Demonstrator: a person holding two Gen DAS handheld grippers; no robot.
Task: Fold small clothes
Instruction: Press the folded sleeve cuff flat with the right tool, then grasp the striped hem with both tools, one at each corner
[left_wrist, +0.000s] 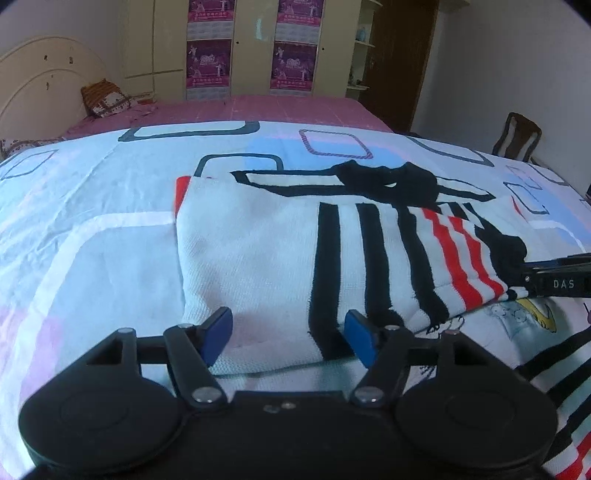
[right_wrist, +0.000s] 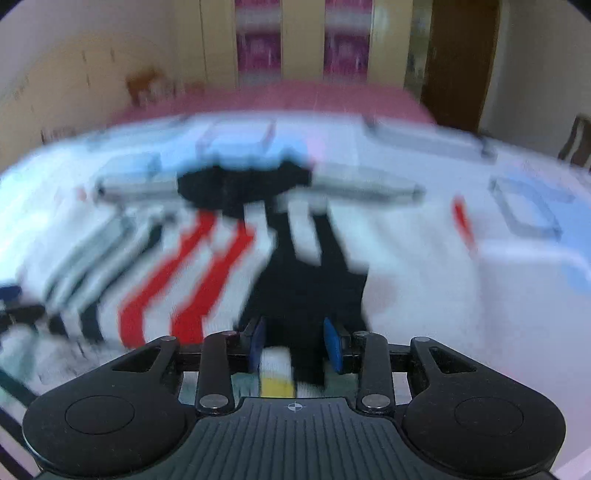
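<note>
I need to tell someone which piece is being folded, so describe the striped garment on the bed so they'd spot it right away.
Start at the bed's pale sheet with its rounded-square outlines. On it, just ahead of the left gripper, lies the small garment: white knit, folded over. Unlike the sheet, it has bold black stripes, red stripes on the flap toward the right gripper, and a black collar.
</note>
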